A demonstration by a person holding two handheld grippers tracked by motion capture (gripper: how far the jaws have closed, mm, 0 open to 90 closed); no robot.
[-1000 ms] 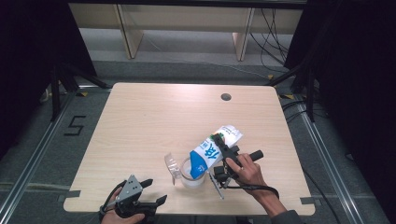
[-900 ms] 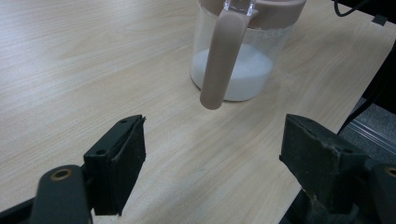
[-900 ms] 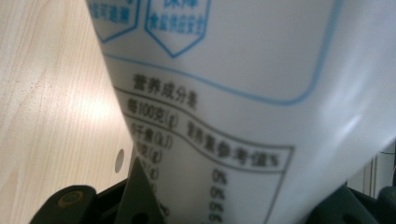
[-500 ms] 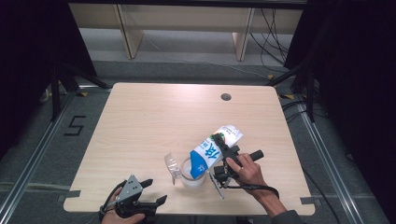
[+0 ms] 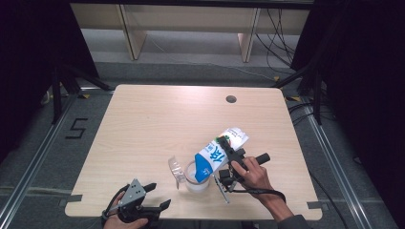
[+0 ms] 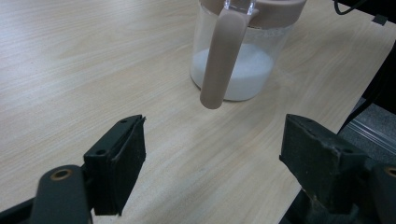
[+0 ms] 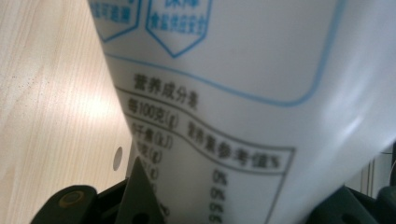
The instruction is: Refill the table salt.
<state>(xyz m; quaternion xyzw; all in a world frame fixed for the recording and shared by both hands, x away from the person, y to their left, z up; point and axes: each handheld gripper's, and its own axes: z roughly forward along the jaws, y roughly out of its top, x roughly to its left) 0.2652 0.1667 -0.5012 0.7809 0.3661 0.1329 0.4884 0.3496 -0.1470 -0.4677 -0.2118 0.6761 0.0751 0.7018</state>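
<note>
Taking the jug (image 5: 196,179) as my landmark, I begin at its left: my left gripper (image 5: 155,198) rests low at the near edge of the bench (image 5: 143,124), near the jug but not touching it, with its jaws spread wide and nothing between them. The jug stands upright near the front edge of the bench; it is a clear one with a beige handle (image 6: 222,60) and lid rim, and in the left gripper view I see a white filling that reaches about half of its height. I judge it rigid but slippery, so the handle is the safe place to take it. Above the jug and to its right, my right gripper (image 5: 228,164) is pinching the carton (image 5: 217,155) at its middle, tilted with the lower end over the jug's mouth. The carton seems light and soft-walled, so a hard squeeze may dent it.
</note>
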